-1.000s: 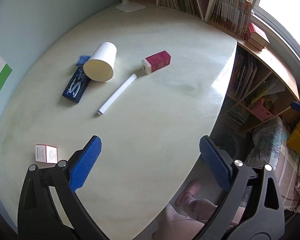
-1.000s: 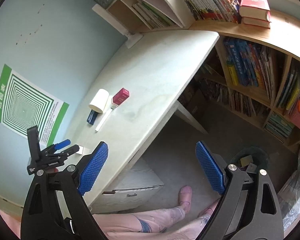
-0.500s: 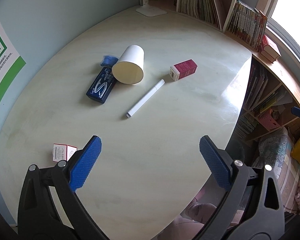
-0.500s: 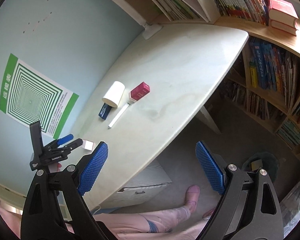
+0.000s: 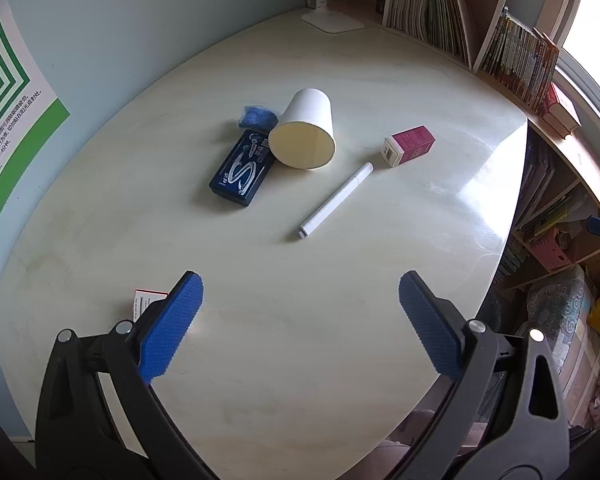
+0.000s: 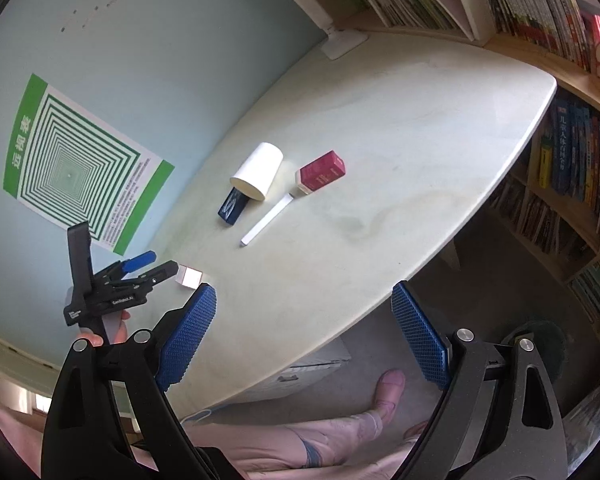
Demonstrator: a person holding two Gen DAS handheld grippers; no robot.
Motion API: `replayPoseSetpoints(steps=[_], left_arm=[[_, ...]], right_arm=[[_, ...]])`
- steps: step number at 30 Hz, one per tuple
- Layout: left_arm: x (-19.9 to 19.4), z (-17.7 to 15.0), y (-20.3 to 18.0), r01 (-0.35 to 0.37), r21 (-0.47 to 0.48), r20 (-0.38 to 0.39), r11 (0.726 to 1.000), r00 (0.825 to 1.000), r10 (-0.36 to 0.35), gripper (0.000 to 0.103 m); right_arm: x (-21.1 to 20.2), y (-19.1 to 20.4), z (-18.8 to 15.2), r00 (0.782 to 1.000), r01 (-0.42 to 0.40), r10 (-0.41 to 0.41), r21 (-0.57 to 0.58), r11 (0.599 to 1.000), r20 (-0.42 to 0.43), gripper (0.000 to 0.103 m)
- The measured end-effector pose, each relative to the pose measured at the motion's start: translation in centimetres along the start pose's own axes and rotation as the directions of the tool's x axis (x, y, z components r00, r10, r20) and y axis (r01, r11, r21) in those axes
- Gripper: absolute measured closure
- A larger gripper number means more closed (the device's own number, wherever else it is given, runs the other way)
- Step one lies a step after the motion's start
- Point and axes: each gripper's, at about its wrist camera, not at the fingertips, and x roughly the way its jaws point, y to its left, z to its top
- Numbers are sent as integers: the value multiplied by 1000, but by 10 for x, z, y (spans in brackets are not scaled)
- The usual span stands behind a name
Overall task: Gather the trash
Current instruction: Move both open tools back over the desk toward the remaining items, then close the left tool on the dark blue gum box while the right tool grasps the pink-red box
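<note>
At lower left of the left wrist view, a small white box [image 5: 146, 304] sits beside the left gripper [image 5: 300, 320], spread wide and empty for approach; centre holds a tipped cup [image 5: 306, 136], pen [image 5: 336, 200], red box [image 5: 410, 145]. The right gripper [image 6: 304, 340] hangs wide, empty.

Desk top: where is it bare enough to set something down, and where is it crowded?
Bare: the wide stretch of desk between the red box and the right edge, and the near strip ahead of the left gripper. Crowded: mid-desk, where the paper cup, dark blue pack and white pen cluster.
</note>
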Motion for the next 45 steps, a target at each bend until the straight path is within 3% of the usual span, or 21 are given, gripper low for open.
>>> replayPoseSetpoints(steps=[23, 38, 45], left_arm=[[28, 18, 38, 21, -1, -25, 1000, 999, -21, 7], [78, 47, 68, 49, 4, -82, 999, 995, -49, 7], [113, 63, 81, 69, 13, -132, 998, 989, -67, 7]], right_arm=[[60, 49, 16, 997, -18, 12, -83, 996, -74, 14], [116, 40, 56, 995, 12, -7, 59, 998, -97, 14], [145, 29, 77, 993, 68, -56, 117, 991, -103, 14]])
